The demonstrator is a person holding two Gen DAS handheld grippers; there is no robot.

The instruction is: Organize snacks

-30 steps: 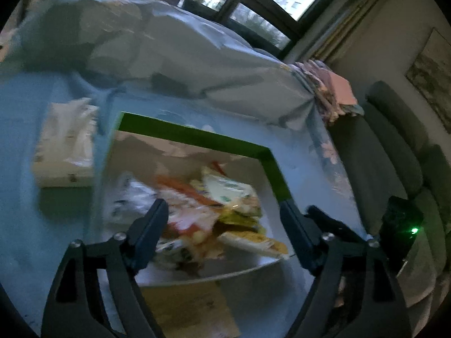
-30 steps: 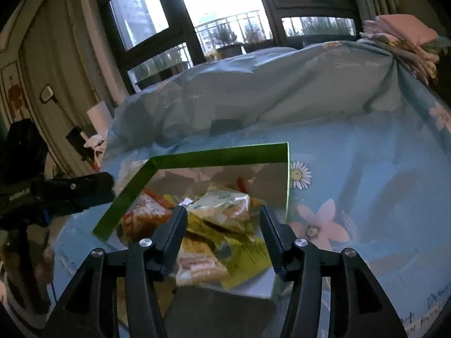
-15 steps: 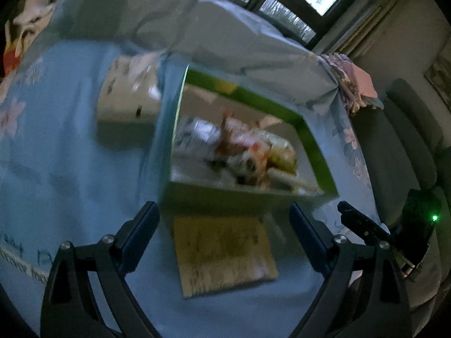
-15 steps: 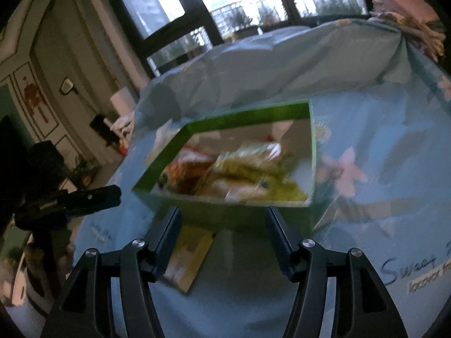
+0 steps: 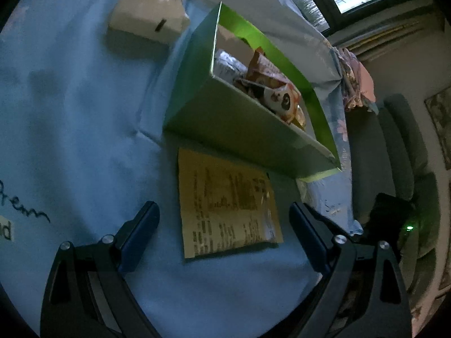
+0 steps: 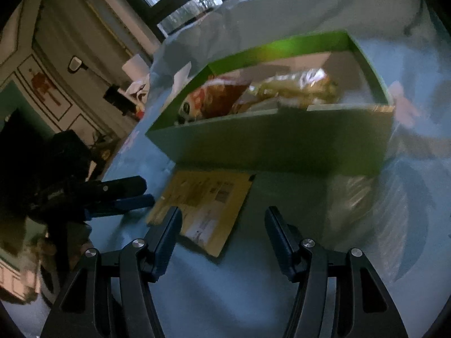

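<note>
Tissue pack (image 5: pixel 146 18) shows only from left wrist, beside green box (image 5: pixel 239 124).

Open cardboard box (image 5: pixel 239 121): bright green walls. Flat snack packet (image 5: pixel 228 205) before it: mustard yellow with dark print. Cloth (image 5: pixel 70 112) underneath: pale blue, pink flowers and dark script lettering.

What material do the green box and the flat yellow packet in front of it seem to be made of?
The open green rectangular box looks like matte cardboard: thin, stiff, straight walls with pale cut edges. The flat yellow printed packet is probably plastic or foil film: it lies thin on the blue cloth, with slight sheen; paper cannot be excluded.
</note>
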